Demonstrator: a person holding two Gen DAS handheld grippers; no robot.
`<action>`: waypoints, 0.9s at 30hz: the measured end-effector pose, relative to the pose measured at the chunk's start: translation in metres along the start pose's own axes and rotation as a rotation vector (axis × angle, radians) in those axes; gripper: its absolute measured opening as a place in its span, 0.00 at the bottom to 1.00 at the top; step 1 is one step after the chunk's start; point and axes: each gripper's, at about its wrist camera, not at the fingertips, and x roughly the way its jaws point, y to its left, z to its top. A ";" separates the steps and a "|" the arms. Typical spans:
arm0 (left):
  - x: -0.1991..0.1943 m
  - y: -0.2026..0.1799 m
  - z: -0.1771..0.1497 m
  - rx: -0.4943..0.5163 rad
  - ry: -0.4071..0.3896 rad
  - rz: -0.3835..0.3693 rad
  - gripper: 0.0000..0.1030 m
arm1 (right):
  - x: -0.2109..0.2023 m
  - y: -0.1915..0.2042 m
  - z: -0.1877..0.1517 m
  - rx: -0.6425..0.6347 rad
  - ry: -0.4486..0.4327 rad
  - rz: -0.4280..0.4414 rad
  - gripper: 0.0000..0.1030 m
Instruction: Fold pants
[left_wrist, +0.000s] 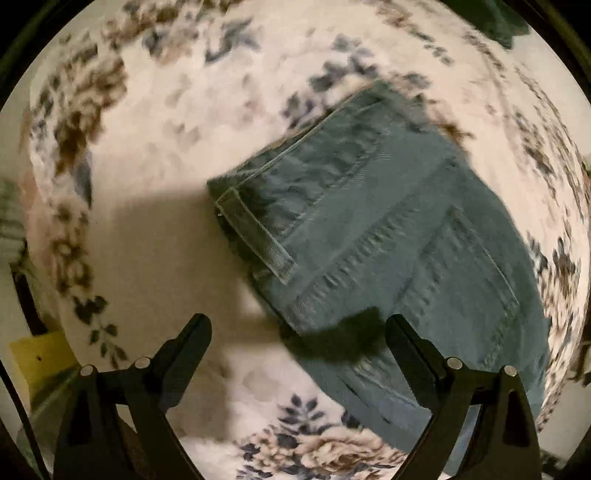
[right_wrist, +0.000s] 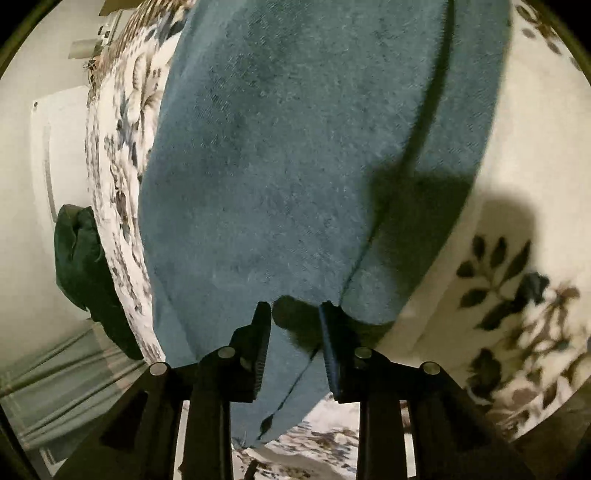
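On the floral blanket (left_wrist: 155, 155) we see the teal pants (left_wrist: 388, 229) folded; above them our left gripper (left_wrist: 299, 328) hangs spread, while our right gripper (right_wrist: 295, 310) sits partly parted over the cloth.

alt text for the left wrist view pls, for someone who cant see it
Folded teal pants lie on a white floral blanket, waistband corner toward the left. The open left gripper hovers above their near edge, casting a shadow on the fabric, holding nothing.
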 end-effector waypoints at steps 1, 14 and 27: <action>0.006 0.006 0.002 -0.023 0.017 -0.029 0.93 | 0.000 0.000 -0.004 0.005 0.005 -0.005 0.29; 0.010 0.006 -0.009 -0.001 -0.070 -0.088 0.24 | 0.004 0.010 -0.017 -0.069 -0.109 -0.024 0.07; 0.002 0.026 -0.016 0.025 -0.069 -0.082 0.22 | -0.028 -0.002 -0.029 -0.159 -0.078 -0.134 0.08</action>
